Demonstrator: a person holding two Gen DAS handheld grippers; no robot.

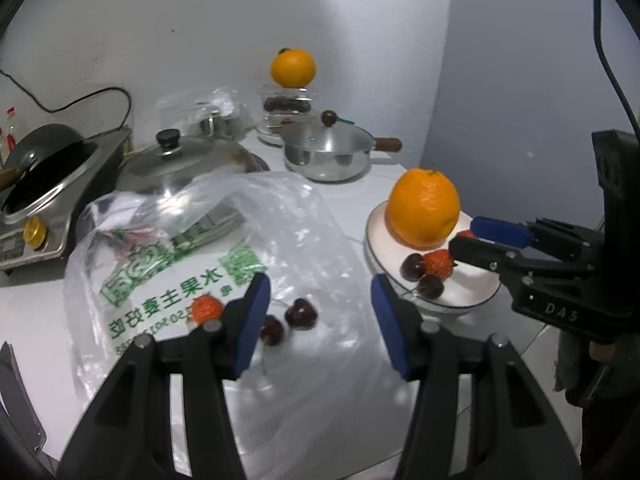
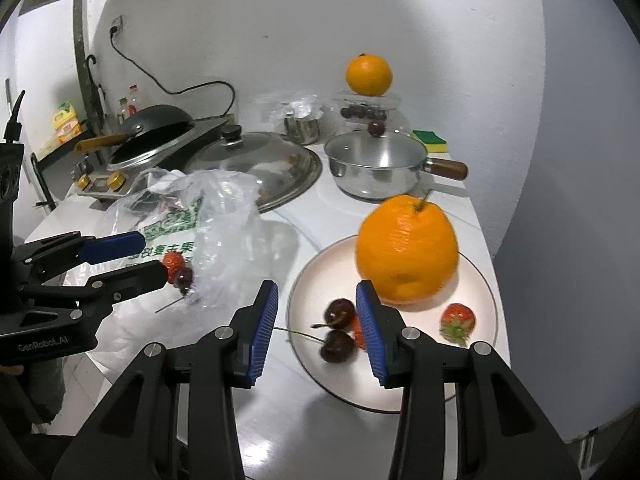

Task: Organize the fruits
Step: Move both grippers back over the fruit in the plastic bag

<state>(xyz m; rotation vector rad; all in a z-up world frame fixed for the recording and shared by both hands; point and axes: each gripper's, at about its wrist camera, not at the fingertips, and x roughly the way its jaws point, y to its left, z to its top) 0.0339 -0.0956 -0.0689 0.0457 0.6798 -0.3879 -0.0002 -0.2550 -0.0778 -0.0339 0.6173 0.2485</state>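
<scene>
A white plate [image 2: 320,276] holds a large orange [image 2: 407,250], two cherries [image 2: 338,330] and two strawberries [image 2: 458,318]. My right gripper [image 2: 316,330] is open and empty over the plate's near left edge, by the cherries. A clear plastic bag [image 1: 280,220] with green print lies on the counter with a strawberry [image 1: 206,307] and two cherries [image 1: 301,312] on it. My left gripper [image 1: 320,316] is open and empty just above those cherries. The plate [image 1: 376,224] and orange [image 1: 423,208] also show in the left wrist view.
A steel saucepan [image 2: 376,168] with a cherry on its lid, a large pot lid [image 2: 260,160], a stove with a black wok [image 2: 156,136], a clear box of cherries topped by a second orange [image 2: 368,74] and a sponge [image 2: 430,140] stand behind. The counter's right edge is near the plate.
</scene>
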